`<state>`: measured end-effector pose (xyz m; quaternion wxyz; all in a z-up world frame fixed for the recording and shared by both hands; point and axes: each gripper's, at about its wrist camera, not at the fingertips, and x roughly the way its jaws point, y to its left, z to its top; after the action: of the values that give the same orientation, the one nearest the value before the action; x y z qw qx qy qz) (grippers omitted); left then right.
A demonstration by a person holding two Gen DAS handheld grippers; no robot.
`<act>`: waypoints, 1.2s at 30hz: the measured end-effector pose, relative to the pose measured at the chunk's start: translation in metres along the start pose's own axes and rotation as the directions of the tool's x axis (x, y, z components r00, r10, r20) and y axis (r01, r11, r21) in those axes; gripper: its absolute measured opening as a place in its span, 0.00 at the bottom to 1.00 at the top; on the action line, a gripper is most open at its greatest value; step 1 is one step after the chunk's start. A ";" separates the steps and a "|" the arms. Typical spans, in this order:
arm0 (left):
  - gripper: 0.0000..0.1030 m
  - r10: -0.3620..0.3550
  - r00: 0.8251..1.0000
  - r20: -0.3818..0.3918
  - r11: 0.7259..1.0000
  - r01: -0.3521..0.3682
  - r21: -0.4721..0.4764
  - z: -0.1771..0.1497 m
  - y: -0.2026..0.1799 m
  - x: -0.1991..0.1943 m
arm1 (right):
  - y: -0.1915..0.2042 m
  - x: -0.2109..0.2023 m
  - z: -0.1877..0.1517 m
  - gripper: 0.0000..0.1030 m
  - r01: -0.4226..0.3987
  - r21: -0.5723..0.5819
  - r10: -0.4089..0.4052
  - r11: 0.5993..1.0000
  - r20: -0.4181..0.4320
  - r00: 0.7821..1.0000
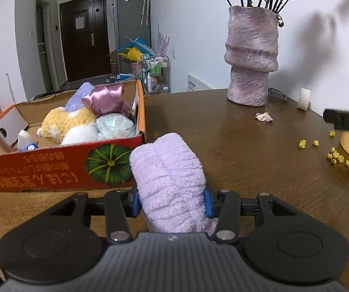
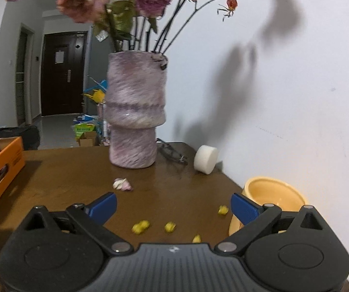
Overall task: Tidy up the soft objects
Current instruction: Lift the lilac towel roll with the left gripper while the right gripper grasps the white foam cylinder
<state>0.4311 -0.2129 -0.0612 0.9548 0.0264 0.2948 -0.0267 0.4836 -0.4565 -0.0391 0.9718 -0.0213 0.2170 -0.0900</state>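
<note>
The left gripper (image 1: 173,203) clamps a rolled lilac towel (image 1: 169,180) above the table (image 1: 247,150), just beside the box (image 1: 60,168) at its ten o'clock. The right gripper (image 2: 173,206) is spread wide, holding nothing, facing the vase (image 2: 135,114) at twelve o'clock.

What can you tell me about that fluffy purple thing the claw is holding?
It is a rolled lilac terry-cloth towel, fluffy and ribbed, with lengthwise folds. The left claw is shut on its lower part, one blue pad pressing each side. The rounded end points forward, just beside the red cardboard box with a pumpkin picture, above the brown wooden table.
</note>
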 end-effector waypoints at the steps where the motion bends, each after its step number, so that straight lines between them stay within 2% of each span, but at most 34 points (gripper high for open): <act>1: 0.46 0.000 1.000 0.003 1.000 0.000 0.004 0.001 0.000 0.001 | -0.001 0.005 0.003 0.94 0.004 0.002 -0.004 1.000 -0.005 1.000; 11: 0.45 -0.024 1.000 0.003 0.999 0.024 0.026 0.008 -0.002 0.014 | 0.004 0.066 0.027 0.91 0.073 -0.018 -0.073 0.997 -0.047 0.996; 13: 0.45 -0.028 1.000 0.001 0.999 0.028 0.028 0.009 -0.002 0.015 | 0.006 0.078 0.031 0.86 0.079 -0.016 -0.080 0.997 -0.060 0.995; 20: 0.45 -0.040 0.999 -0.001 0.999 0.040 0.029 0.009 -0.003 0.017 | 0.011 0.117 0.038 0.84 0.105 -0.023 -0.107 0.994 -0.106 0.989; 24: 0.45 -0.044 0.999 -0.003 0.999 0.044 0.021 0.010 -0.002 0.018 | 0.013 0.131 0.036 0.80 0.111 -0.043 -0.116 0.993 -0.127 0.985; 34: 0.44 -0.070 0.997 -0.016 0.995 0.069 -0.069 0.009 0.013 0.009 | 0.009 0.146 0.034 0.80 0.109 -0.026 -0.112 0.994 -0.132 0.985; 36: 0.44 -0.074 0.997 -0.010 0.995 0.074 -0.063 0.005 0.015 0.003 | 0.009 0.149 0.034 0.80 0.112 -0.025 -0.115 0.993 -0.133 0.984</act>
<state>0.4371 -0.1981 -0.0583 0.9517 -0.0144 0.3022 -0.0526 0.6320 -0.4749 -0.0712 0.9480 -0.0361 0.2812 -0.1444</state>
